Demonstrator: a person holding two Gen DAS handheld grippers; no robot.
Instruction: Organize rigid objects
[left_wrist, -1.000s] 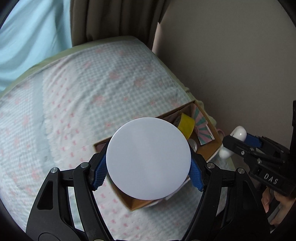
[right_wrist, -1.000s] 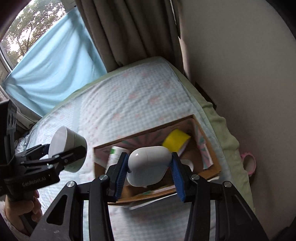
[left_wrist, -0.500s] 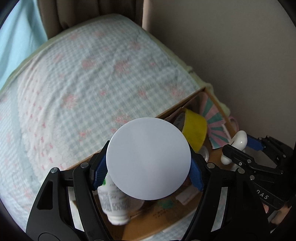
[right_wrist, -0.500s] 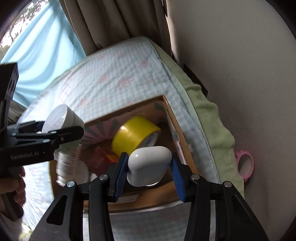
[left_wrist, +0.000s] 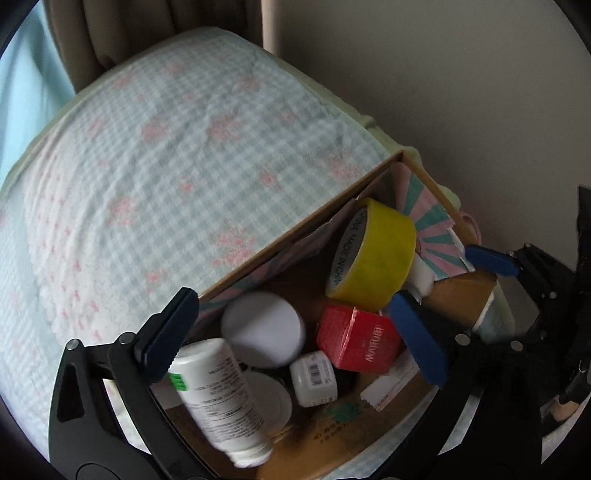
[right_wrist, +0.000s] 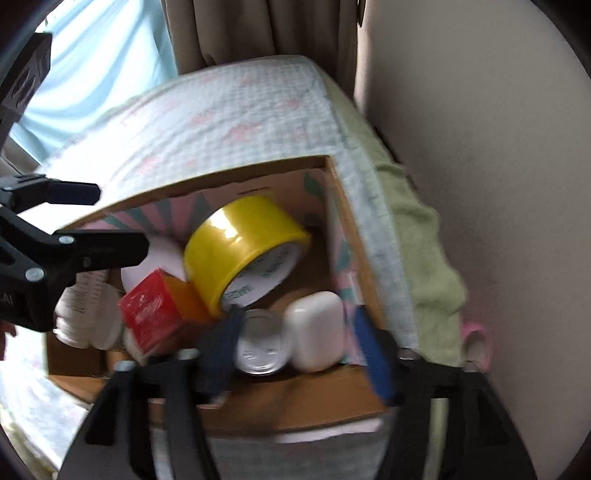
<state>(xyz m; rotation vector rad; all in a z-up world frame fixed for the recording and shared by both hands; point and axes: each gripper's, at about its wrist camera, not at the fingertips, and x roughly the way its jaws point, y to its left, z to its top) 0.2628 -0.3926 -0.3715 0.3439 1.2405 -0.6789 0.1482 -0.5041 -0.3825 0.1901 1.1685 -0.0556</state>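
This is a bedroom in a home. A bed (left_wrist: 177, 155) fills most of both views, covered with a pale checked quilt printed with pink flowers over a green sheet (right_wrist: 421, 236), and pushed against a plain beige wall (left_wrist: 461, 92). Brown curtains (right_wrist: 266, 29) hang at its head, beside a window draped in light blue cloth (right_wrist: 99, 62). A cardboard box (right_wrist: 295, 402) of household odds and ends sits on the bed.

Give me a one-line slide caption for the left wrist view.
Open left gripper above a cardboard box holding a round white jar, yellow tape roll and red carton.
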